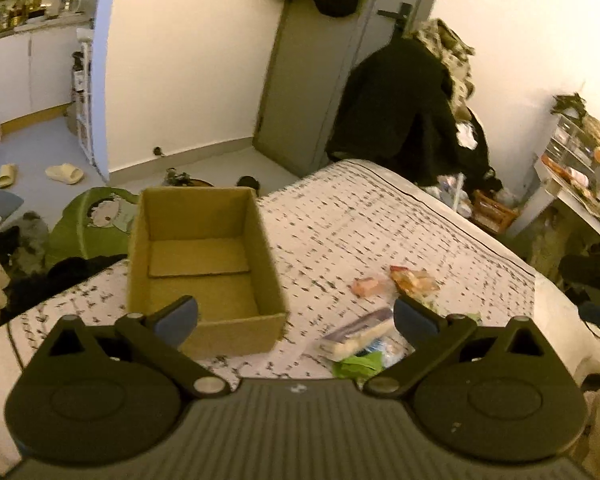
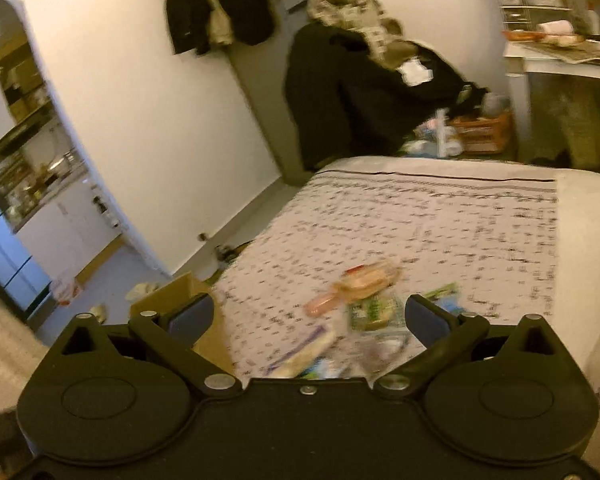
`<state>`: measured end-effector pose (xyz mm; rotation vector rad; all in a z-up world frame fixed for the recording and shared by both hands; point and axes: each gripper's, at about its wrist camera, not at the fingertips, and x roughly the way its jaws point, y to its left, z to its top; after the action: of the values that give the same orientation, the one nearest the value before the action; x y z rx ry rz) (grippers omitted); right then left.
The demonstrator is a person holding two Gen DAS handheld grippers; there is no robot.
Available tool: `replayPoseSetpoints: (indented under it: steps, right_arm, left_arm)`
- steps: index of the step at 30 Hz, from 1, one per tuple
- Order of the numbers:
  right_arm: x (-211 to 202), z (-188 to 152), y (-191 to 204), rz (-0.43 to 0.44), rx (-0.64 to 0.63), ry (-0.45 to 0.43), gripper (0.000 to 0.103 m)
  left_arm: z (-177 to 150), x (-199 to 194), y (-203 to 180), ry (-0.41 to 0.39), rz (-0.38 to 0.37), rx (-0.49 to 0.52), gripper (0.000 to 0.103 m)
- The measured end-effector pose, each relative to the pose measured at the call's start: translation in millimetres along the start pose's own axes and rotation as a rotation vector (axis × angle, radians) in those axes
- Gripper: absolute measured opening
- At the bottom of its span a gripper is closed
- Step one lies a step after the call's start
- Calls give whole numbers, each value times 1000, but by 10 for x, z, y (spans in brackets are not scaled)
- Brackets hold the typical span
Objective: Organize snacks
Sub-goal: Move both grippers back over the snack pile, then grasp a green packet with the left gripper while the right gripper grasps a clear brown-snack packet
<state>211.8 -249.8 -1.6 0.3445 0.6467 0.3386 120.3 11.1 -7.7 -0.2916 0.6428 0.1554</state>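
On the bed (image 1: 380, 216), in the left wrist view, a cardboard box (image 1: 204, 264) stood open and empty near the left edge of the patterned cover, its floor bare but for a loose flap. The left gripper (image 1: 296, 316) hung above the cover with its jaws spread wide and nothing between them; one blue pad overlapped the box's near wall in the picture, though whether it touched could not be told. To the right of the box, apart from it, lay the snacks (image 1: 380, 320): a pink packet, an orange-red packet beyond it, a long pale wrapper with a purple band, and something green at the near edge, partly hidden by the gripper's body. In the right wrist view, which was blurred, the right gripper (image 2: 308, 316) was likewise fully spread and empty, aimed down toward the same snack pile (image 2: 360, 300), which showed between and just beyond its pads. The individual packets here were smeared and probably included a green-and-white one, but that was hard to make out. Only a corner of the box (image 2: 172, 296) showed at the left, behind the left finger. No snack was in the box yet, so the step in hand seemed to be the approach for a first pick. The next move called for lowering a gripper over one packet, closing on it alone without dragging its neighbours, and carrying it left to the box.
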Motion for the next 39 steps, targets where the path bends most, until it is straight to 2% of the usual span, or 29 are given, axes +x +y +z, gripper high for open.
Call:
replayPoseSetpoints:
  steps: [3,8,15,21,26,31,36,39]
  right_arm:
    - [1,24,-161,-39,45,-12,103]
    - [97,6,-322,-57,78,-9,103]
    - [370,-91,-447,-57,94,61,100]
    - [610,-160,-385,-81,55,120,81]
    - [834,-230,-325,-66,18,177,66]
    - [1086,-295,-283,-81,-18,235,63]
    - [1306,-364,-259,-94,-62,284,61]
    - [1437,-418,-278,-117,-70,318,60]
  left_arm:
    - [-67,54,-130,-12,-31,23,103]
    - [-191,233,-338,2,-76,53,100]
    - [-341,506,-510,27,-85,45,100]
    - [-545,824,-576,78,-77,41,95]
    - [-707,1140,-556,127,-84,5,89]
    - [-783,1386,-483,148,-84,-35,82]
    - [-822,1592,-470,164,-94,-53,80]
    - [-854,1694,-490,192,-101,-57,72]
